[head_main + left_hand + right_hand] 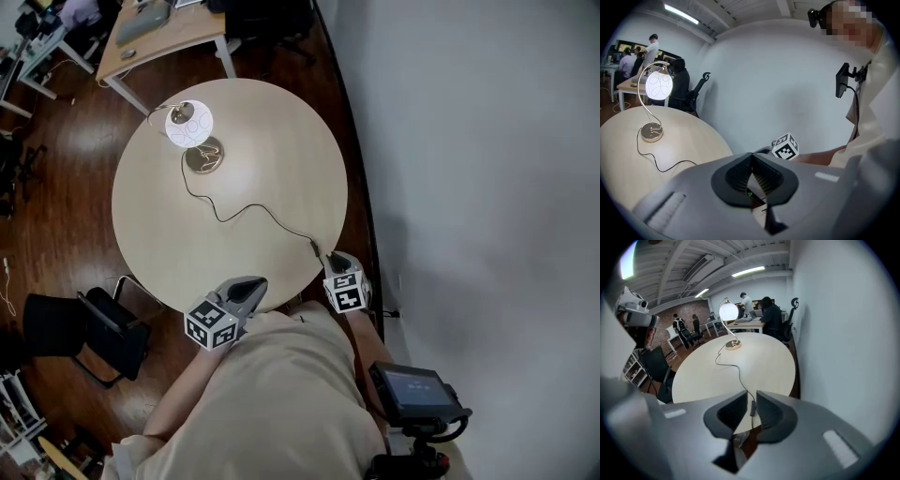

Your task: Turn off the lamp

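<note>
The lamp stands on the far left of the round table (281, 141). Its white globe shade (189, 124) is lit above a gold base (203, 156); it also shows as lamp (657, 86) and lamp (728, 312). A black cord (246, 210) runs to an inline switch (315, 247) at the near edge. My right gripper (331, 256) hangs just over it, open, and the switch (752, 408) shows in the gap between the jaws, untouched. My left gripper (255, 282) is at the table's near rim, and the left gripper (751, 155) is shut on nothing.
A black chair (89, 328) stands left of the table and a wooden desk (159, 33) behind it. A white wall (469, 141) runs close along the right. Several people (766, 310) sit at desks beyond the lamp.
</note>
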A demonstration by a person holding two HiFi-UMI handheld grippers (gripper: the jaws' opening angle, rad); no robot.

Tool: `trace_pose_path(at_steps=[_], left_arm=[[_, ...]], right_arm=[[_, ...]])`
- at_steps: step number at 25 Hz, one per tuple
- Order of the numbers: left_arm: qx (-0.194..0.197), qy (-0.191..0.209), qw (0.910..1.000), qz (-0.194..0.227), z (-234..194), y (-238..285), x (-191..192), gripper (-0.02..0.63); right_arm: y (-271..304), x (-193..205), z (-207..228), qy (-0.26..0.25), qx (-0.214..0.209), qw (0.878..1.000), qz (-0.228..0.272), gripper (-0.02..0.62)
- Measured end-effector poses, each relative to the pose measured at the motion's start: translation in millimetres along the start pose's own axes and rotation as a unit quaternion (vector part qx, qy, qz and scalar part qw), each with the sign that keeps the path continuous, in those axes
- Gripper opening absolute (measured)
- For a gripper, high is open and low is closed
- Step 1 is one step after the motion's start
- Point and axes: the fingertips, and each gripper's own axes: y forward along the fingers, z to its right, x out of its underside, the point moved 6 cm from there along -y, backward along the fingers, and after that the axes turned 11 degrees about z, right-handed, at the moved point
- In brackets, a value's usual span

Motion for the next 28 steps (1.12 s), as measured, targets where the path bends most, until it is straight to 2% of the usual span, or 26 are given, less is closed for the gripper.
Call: trace_pose_path(at_steps=[6, 11, 16, 21, 28], left_arm=[[-0.035, -0.017, 0.9992, 0.005, -7.7, -6.2, 2.3, -0.022], [-0.063, -0.037, 0.9974, 0.005, -15.2, -13.5, 6.0, -0.023], [-0.088, -0.049, 0.9949, -0.005, -23.7, -21.3, 13.8, -0.021], [-0.116, -0.062, 0.9912, -0.018, -33.3, -27.3, 26.7, -0.023], [-0.133, -0.075, 0.9881, -0.020, -35.1, -36.1, 38.4, -0.022]], right_arm=[[44.3, 33.0, 2.4, 0.004, -0.027, 0.999, -0.024, 0.109], [82.5, 64.7, 1.2, -0.016, -0.036, 0.997, -0.059, 0.110], [110.5, 87.1, 3.1, 0.000, -0.045, 0.996, -0.077, 0.110], [128.0, 101.6, 6.3, 0.012, -0.054, 0.994, -0.095, 0.118], [147.9, 111.2, 8.2, 0.015, -0.068, 0.992, -0.103, 0.118]])
